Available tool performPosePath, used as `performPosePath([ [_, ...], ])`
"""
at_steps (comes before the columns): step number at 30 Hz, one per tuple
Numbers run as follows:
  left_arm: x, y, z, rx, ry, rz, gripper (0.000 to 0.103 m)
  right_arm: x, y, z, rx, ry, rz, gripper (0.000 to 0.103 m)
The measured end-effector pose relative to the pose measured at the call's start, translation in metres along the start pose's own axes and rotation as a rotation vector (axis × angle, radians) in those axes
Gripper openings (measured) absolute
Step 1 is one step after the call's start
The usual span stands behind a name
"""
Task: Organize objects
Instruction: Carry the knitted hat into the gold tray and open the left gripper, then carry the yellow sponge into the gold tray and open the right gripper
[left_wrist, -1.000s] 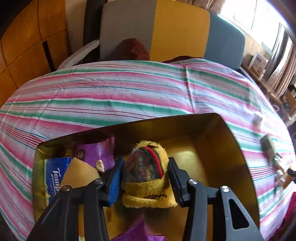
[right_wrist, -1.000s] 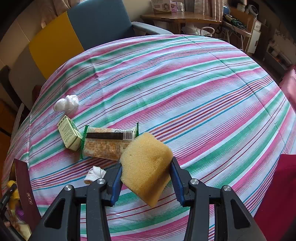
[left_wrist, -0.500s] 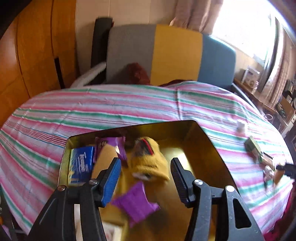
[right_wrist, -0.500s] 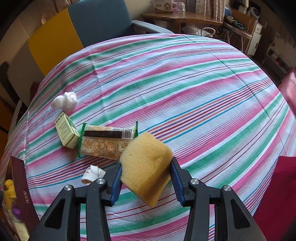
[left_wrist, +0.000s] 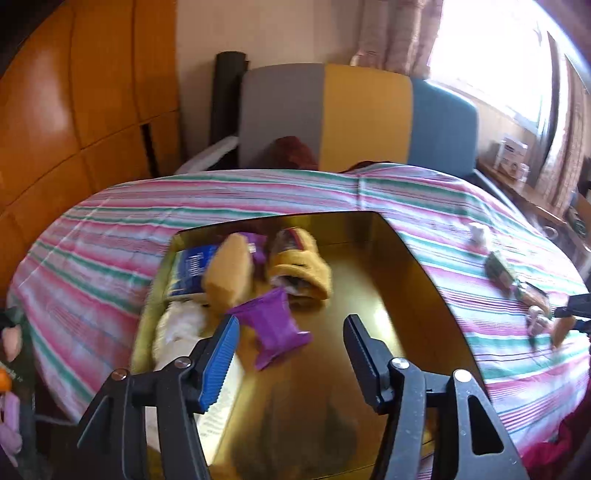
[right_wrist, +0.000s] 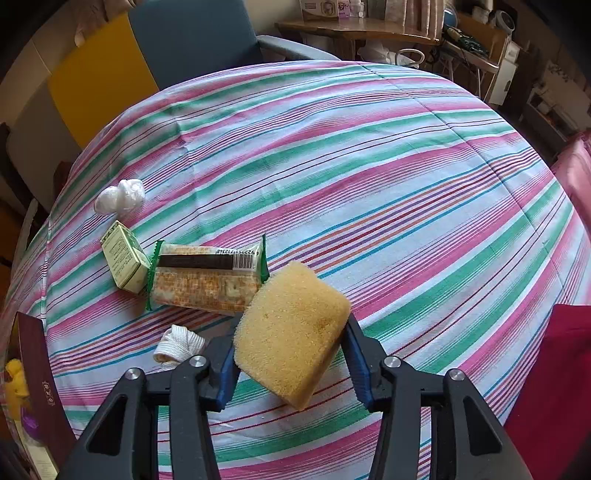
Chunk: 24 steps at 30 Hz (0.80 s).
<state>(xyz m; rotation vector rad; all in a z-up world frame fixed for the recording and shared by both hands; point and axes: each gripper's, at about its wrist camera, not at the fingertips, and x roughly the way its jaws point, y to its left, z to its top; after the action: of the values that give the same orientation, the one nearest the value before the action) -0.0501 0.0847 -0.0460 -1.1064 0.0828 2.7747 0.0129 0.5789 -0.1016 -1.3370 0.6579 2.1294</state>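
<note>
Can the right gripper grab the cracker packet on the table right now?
Probably not yet. The right gripper is already shut on the yellow sponge, so its jaws are full. The cracker packet lies close by in the open on the striped tablecloth, so nothing else blocks it.

A striped tablecloth (right_wrist: 369, 177) in pink, green and white covers the table. Behind it stands a sofa (left_wrist: 365, 118) with grey, yellow and blue panels — a dark red cushion (left_wrist: 295, 151) lies on its seat. Orange wooden panels (left_wrist: 74, 110) fill the left side, and a wooden side table (right_wrist: 369, 29) with a carton (right_wrist: 325, 8) on it stands by the curtains (left_wrist: 399, 33).
</note>
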Motion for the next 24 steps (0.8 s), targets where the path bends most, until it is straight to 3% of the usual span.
performPosePath([
  [24,-0.011,0.011,-0.016,0.001,0.030,-0.024,0.060,-0.015,-0.003,0.002,0.025,-0.084,0.050,0.045],
])
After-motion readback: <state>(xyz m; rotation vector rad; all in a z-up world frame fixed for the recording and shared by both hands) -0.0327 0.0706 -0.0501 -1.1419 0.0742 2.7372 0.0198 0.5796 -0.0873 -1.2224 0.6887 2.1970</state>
